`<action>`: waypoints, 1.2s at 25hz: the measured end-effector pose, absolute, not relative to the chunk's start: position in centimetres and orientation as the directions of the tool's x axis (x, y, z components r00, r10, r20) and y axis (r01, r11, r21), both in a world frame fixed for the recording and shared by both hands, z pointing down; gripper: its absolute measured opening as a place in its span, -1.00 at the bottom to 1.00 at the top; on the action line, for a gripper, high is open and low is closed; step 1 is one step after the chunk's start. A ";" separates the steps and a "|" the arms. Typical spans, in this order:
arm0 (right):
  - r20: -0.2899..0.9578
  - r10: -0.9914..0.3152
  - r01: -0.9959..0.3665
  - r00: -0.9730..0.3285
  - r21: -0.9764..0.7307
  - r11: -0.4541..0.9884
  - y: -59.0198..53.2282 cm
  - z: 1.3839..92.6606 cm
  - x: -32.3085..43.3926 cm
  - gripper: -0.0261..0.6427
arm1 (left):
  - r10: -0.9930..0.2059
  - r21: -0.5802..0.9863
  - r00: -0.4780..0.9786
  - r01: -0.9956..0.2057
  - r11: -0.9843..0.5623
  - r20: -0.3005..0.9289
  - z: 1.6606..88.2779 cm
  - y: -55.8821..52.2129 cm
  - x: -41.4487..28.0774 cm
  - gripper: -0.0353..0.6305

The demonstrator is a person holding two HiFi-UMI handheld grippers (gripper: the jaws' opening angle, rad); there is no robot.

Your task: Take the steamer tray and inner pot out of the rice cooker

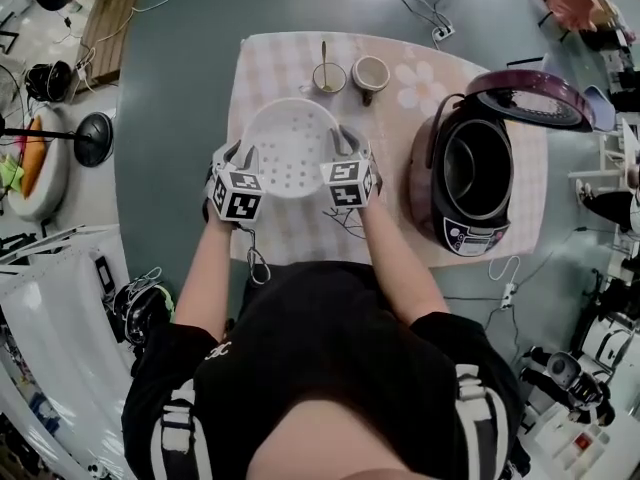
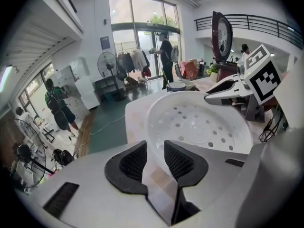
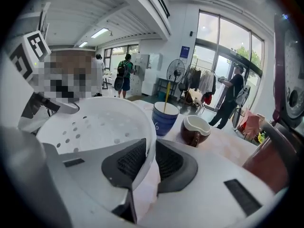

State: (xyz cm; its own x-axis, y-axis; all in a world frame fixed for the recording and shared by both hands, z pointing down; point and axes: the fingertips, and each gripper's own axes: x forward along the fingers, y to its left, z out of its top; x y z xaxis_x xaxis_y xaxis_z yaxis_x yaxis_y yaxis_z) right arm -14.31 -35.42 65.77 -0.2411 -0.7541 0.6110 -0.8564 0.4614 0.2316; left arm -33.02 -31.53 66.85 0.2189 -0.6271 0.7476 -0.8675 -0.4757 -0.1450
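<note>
On the desk (image 1: pixel 290 236), the open rice cooker (image 1: pixel 462 230) is seen at right, inner pot (image 1: pixel 480 168) inside. Left of it, the steamer tray (image 1: pixel 290 158) is clamped by opposite rims: left gripper (image 1: pixel 237 154) on the left rim, right gripper (image 1: pixel 347 144) on the right, nearer the pot.

The bare left forearm (image 1: pixel 207 273) and bare right forearm (image 1: pixel 398 253) reach away from the body, side by side. The left grey two-jaw gripper (image 1: pixel 238 158) pinches the left rim of the white perforated plastic steamer tray (image 1: pixel 290 148). The right grey two-jaw gripper (image 1: pixel 347 143) pinches its right rim. Both grippers are tilted downward.
</note>
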 end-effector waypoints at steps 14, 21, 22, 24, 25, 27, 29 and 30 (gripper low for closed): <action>0.633 -0.731 -0.827 -0.255 0.249 0.504 -37.0 68.9 -16.2 -0.73 | -0.625 -0.069 0.208 -0.919 -0.389 0.752 70.2 -32.6 -34.9 -0.61; 0.654 -0.726 -0.832 -0.215 0.267 0.487 -37.1 70.5 -16.0 -0.72 | -0.613 -0.029 0.229 -0.924 -0.381 0.756 71.1 -33.0 -34.8 -0.63; 0.657 -0.724 -0.834 -0.209 0.267 0.483 -37.1 70.7 -15.9 -0.72 | -0.610 -0.028 0.227 -0.925 -0.380 0.759 71.2 -32.9 -34.8 -0.63; 0.659 -0.723 -0.836 -0.208 0.264 0.481 -36.9 70.7 -15.9 -0.72 | -0.608 -0.029 0.220 -0.928 -0.372 0.763 71.6 -32.9 -34.8 -0.63; 0.661 -0.721 -0.837 -0.211 0.258 0.482 -36.8 70.7 -16.0 -0.72 | -0.610 -0.027 0.217 -0.931 -0.365 0.762 71.7 -32.8 -34.9 -0.63; 0.668 -0.711 -0.841 -0.222 0.238 0.486 -36.7 70.8 -16.0 -0.72 | -0.613 -0.012 0.215 -0.939 -0.345 0.760 71.7 -32.8 -35.0 -0.62; 0.672 -0.702 -0.845 -0.237 0.214 0.491 -36.8 70.8 -16.0 -0.72 | -0.618 0.002 0.215 -0.945 -0.326 0.756 71.6 -32.7 -35.2 -0.61; 0.670 -0.701 -0.849 -0.246 0.200 0.489 -36.8 70.7 -16.0 -0.72 | -0.625 0.004 0.215 -0.947 -0.321 0.751 71.3 -32.7 -35.3 -0.59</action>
